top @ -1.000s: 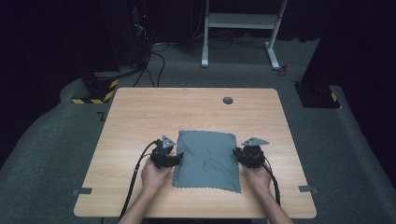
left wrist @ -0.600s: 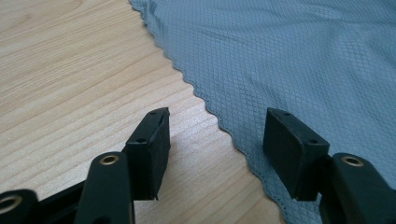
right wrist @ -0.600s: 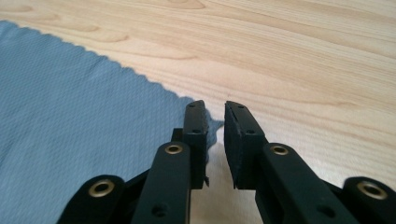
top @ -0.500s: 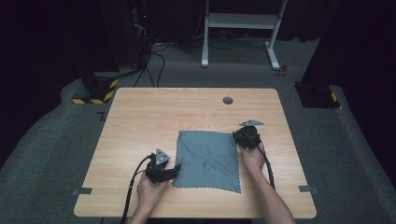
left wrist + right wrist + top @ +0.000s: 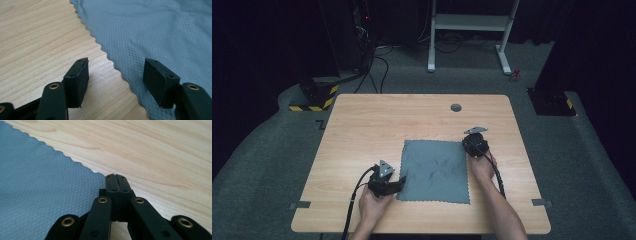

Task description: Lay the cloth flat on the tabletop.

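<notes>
Two grippers are working opposite corners of a grey cloth point(image 5: 435, 171) that is lying flat, slightly rumpled, on the near half of the wooden table point(image 5: 377, 125). Starting at the left, the left gripper point(image 5: 400, 181) is sitting low at the cloth's near left corner with its jaws standing wide apart, having just been opening; in the left gripper view the scalloped hem point(image 5: 110, 56) is running between them, one pad over bare wood and the other over fabric, and nothing is being pinched. Moving right, the right gripper point(image 5: 468, 142) is resting at the far right corner, its jaws having just been closing and now pressed together; in the right gripper view the corner of the cloth point(image 5: 101, 175) is meeting their tips, though whether any fabric is caught is hard to tell. Judging by this, the corners are being taken up for a fold; next, the left jaws need lowering over the hem and closing. Beyond the table, a small round hole point(image 5: 456, 107) is showing near its far edge, grey carpet is spreading around, and a white frame point(image 5: 472, 25), cables and yellow-black blocks are standing in the dark room.
</notes>
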